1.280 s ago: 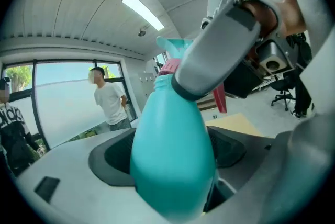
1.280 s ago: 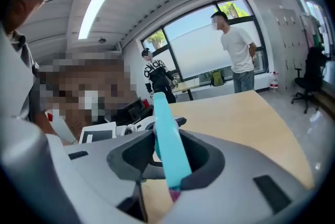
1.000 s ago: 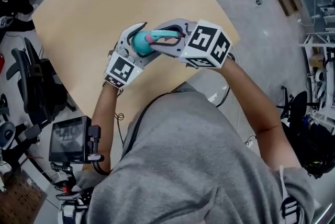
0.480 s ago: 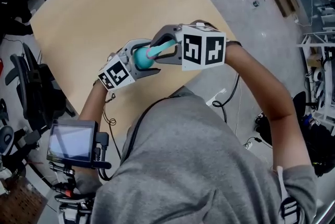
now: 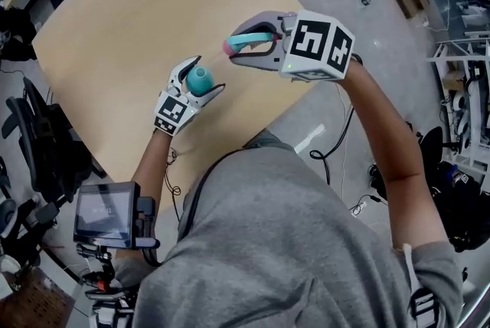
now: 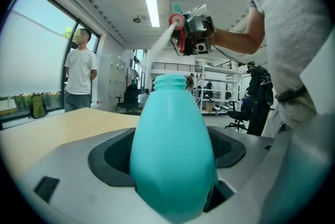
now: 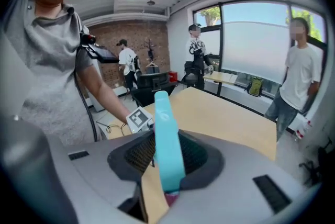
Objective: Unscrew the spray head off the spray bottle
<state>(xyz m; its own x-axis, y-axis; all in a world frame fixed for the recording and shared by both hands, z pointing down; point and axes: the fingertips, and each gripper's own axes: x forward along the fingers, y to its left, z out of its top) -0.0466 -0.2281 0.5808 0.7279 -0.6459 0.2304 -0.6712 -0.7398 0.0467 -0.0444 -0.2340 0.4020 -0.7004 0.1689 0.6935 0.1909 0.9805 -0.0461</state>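
The turquoise spray bottle (image 5: 200, 80) sits between the jaws of my left gripper (image 5: 205, 76), which is shut on its body. In the left gripper view the bottle (image 6: 172, 155) points away from the camera, and its threaded neck (image 6: 170, 81) is bare and open. The spray head (image 5: 249, 41), turquoise with a pink nozzle, is off the bottle and held up and to the right by my right gripper (image 5: 239, 49). Its white dip tube (image 6: 159, 45) hangs free above the neck. In the right gripper view the spray head (image 7: 166, 139) is clamped between the pads of that gripper (image 7: 165, 157).
A light wooden table (image 5: 138, 20) lies below both hands. A small screen on a stand (image 5: 103, 211) and office chairs (image 5: 46, 142) are at the left, with cables (image 5: 329, 150) on the floor. People stand nearby (image 6: 81, 71) (image 7: 293, 81).
The spray head and bottle were together; now they are apart. My left gripper dropped down and left with the bottle, and the right rose to the right with the head.
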